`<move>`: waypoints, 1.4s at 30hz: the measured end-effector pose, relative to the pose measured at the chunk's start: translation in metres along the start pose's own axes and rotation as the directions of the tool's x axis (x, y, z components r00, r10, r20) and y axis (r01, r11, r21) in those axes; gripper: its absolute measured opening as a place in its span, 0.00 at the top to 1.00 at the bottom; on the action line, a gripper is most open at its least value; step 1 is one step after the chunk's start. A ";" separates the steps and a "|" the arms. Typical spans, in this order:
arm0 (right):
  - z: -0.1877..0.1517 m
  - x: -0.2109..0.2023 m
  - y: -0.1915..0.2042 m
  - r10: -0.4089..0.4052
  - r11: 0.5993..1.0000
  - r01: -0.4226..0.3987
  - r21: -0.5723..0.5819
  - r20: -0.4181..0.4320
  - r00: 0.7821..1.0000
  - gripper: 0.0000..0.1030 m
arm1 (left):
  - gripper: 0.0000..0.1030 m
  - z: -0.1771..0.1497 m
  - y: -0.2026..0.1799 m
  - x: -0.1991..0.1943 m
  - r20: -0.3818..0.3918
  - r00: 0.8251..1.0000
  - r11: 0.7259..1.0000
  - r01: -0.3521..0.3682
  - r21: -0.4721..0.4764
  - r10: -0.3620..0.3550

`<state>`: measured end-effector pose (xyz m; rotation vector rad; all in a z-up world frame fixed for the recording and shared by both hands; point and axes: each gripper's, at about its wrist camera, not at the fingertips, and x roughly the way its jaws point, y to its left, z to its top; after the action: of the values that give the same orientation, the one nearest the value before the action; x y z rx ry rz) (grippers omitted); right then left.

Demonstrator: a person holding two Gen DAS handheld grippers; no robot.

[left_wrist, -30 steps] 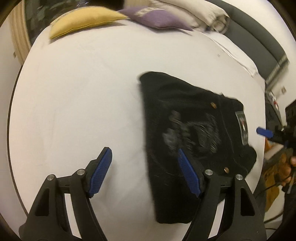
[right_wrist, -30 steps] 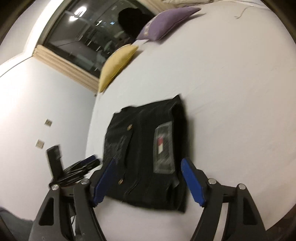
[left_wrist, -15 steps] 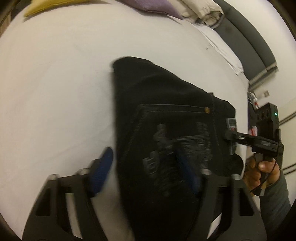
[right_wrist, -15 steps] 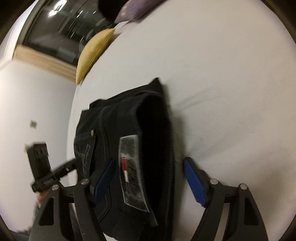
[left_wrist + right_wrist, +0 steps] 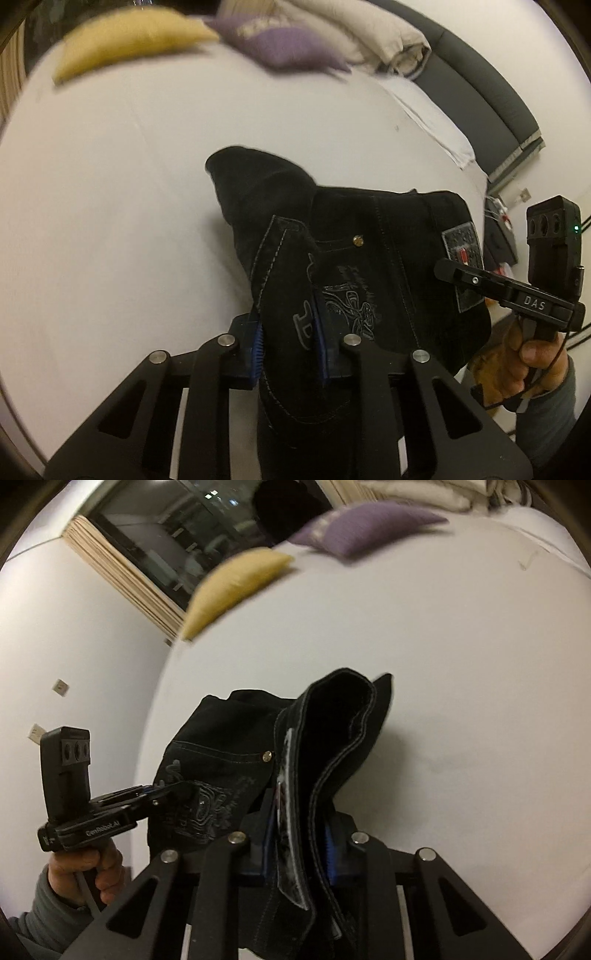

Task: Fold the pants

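Note:
The folded black pants (image 5: 369,273) are lifted off the white bed (image 5: 110,206). They carry a back pocket with grey stitching and a grey waistband patch (image 5: 463,254). My left gripper (image 5: 290,343) is shut on the pocket-side edge of the pants. My right gripper (image 5: 301,834) is shut on the waistband edge with the patch (image 5: 286,812). The pants (image 5: 229,760) hang between the two grippers. The right gripper also shows in the left wrist view (image 5: 448,267), and the left gripper shows in the right wrist view (image 5: 173,790).
A yellow pillow (image 5: 129,37) and a purple pillow (image 5: 284,44) lie at the bed's far end, beside a rolled cream duvet (image 5: 380,37). A dark grey headboard (image 5: 491,96) runs along the right. A dark window (image 5: 177,528) is on the wall.
Both grippers moved down onto the pants and closed on opposite edges. The pants, flat on the bed before, are now raised off it.

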<state>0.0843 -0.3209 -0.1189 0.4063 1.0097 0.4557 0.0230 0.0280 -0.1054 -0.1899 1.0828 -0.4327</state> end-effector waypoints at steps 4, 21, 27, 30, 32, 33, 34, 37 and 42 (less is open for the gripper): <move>0.010 0.014 0.000 0.022 1.000 -0.022 0.022 0.004 1.000 0.77 | 0.79 0.017 0.021 -0.010 0.034 0.999 0.999 -0.034 -0.015 0.034; -0.018 -0.028 -0.011 -0.253 0.968 0.246 0.058 0.205 0.946 0.27 | 0.29 -0.023 0.039 -0.097 0.397 0.879 0.958 -0.287 -0.005 0.265; -0.037 -0.115 0.070 -0.291 0.899 0.427 -0.101 0.591 0.752 0.00 | 0.00 -0.057 -0.039 -0.199 0.697 0.614 0.875 -0.482 -0.040 0.370; -0.045 -0.147 0.108 -0.252 0.872 0.472 -0.129 0.709 0.659 0.00 | 0.00 -0.063 -0.052 -0.238 0.687 0.581 0.843 -0.531 -0.086 0.437; -0.047 -0.163 0.129 -0.232 0.867 0.478 -0.141 0.734 0.638 0.00 | 0.00 -0.068 -0.061 -0.248 0.678 0.603 0.847 -0.528 -0.056 0.421; -0.047 -0.168 0.137 -0.224 0.868 0.475 -0.145 0.740 0.634 0.00 | 0.00 -0.071 -0.063 -0.255 0.671 0.609 0.850 -0.524 -0.060 0.423; -0.047 -0.174 0.144 -0.218 0.871 0.467 -0.149 0.736 0.640 0.00 | 0.00 -0.075 -0.064 -0.259 0.664 0.613 0.854 -0.516 -0.075 0.428; -0.042 -0.175 0.154 -0.260 0.878 0.459 -0.135 0.671 0.695 0.00 | 0.00 -0.079 -0.064 -0.262 0.570 0.668 0.858 -0.494 -0.141 0.478; -0.046 -0.159 0.148 -0.312 0.912 0.405 -0.065 0.531 0.788 0.00 | 0.00 -0.097 -0.048 -0.237 0.401 0.751 0.848 -0.498 -0.181 0.526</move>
<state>-0.0539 -0.2778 0.0497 0.1484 0.4986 0.0712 -0.1682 0.0928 0.0597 -0.0318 0.6576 0.1476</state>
